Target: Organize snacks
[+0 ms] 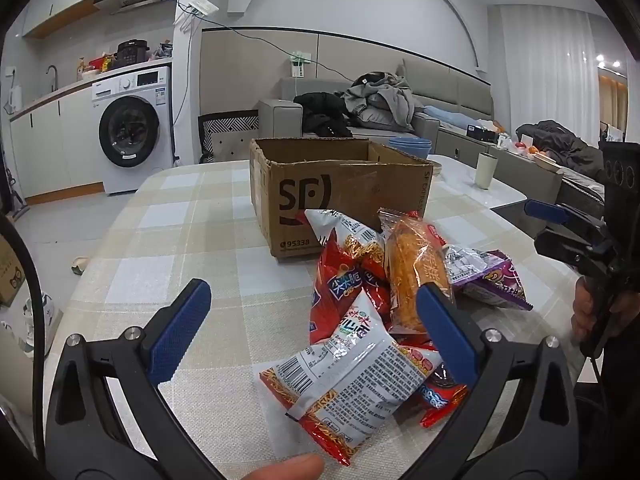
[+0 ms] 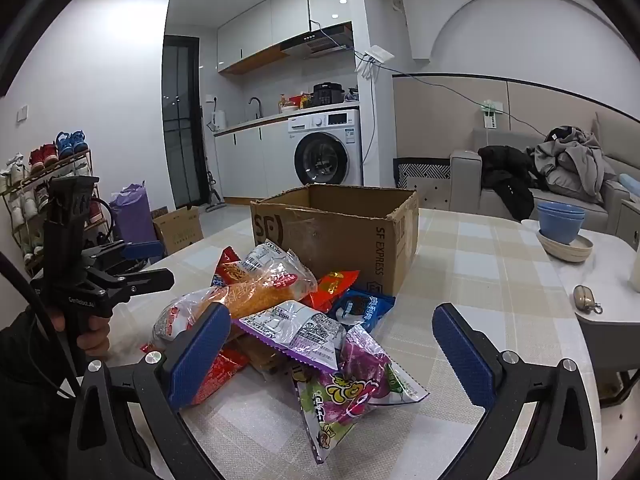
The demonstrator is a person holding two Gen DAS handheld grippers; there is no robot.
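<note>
- Both hand-held black grippers with blue pads, left gripper point(image 1: 312, 320) and right gripper point(image 2: 332, 340), hover spread wide, holding nothing.
- Crinkly foil snack packets point(image 2: 280, 312) lie heaped on the checked tablecloth point(image 1: 168, 240), just before the open brown cardboard box point(image 1: 340, 184).
- Best pinch one top packet by its edge, lifting clear over the rim.

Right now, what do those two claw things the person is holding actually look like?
Each gripper, left and right, is a black plastic frame with two flat fingers faced in textured blue pads, fixed by silver screws. Seen from the right wrist view, the left one has a pistol-style handle, small white lettering on its side and a black cable trailing down. Bare hands hold them; dark sleeves show.
</note>
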